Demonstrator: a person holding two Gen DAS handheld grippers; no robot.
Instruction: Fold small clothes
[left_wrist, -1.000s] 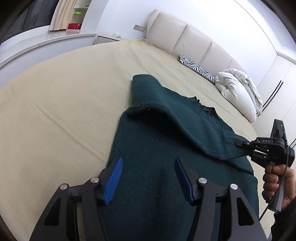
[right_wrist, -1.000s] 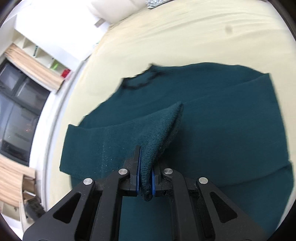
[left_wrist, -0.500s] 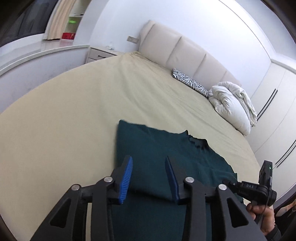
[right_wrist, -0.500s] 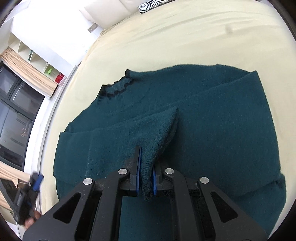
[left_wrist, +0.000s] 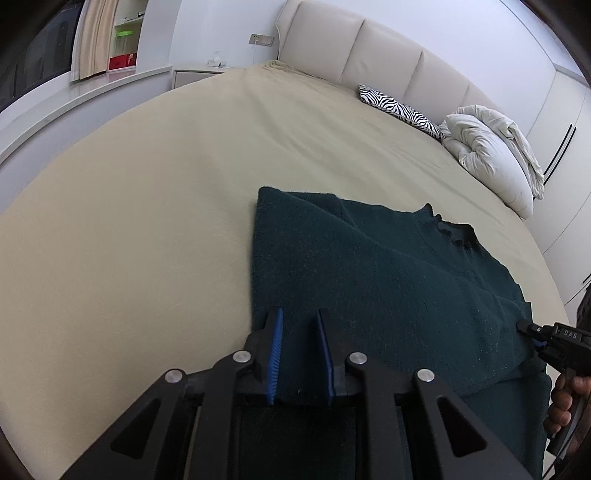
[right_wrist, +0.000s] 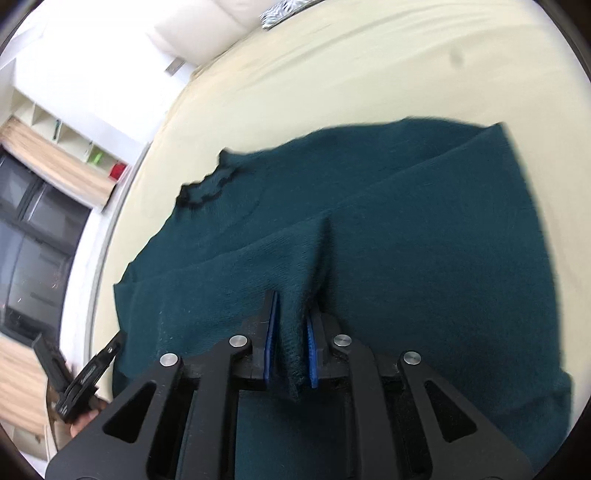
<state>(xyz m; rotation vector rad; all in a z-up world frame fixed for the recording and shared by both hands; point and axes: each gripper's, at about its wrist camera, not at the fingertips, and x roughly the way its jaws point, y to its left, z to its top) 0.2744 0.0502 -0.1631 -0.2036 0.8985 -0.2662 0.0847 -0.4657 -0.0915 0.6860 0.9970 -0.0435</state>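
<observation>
My left gripper (left_wrist: 298, 334) and right gripper (right_wrist: 290, 321) share one build: black angular arms, silver round screws, ribbed blue pads (left_wrist: 275, 358).

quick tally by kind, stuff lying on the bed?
Green sweater: 1
Zebra-print pillow: 1
White duvet bundle: 1
Total: 3

I see a beige bed (left_wrist: 155, 192) carrying a dark green sweater (left_wrist: 369, 280); beyond it, by the headboard, a zebra pillow (left_wrist: 400, 107) and white duvet (left_wrist: 491, 155).
</observation>
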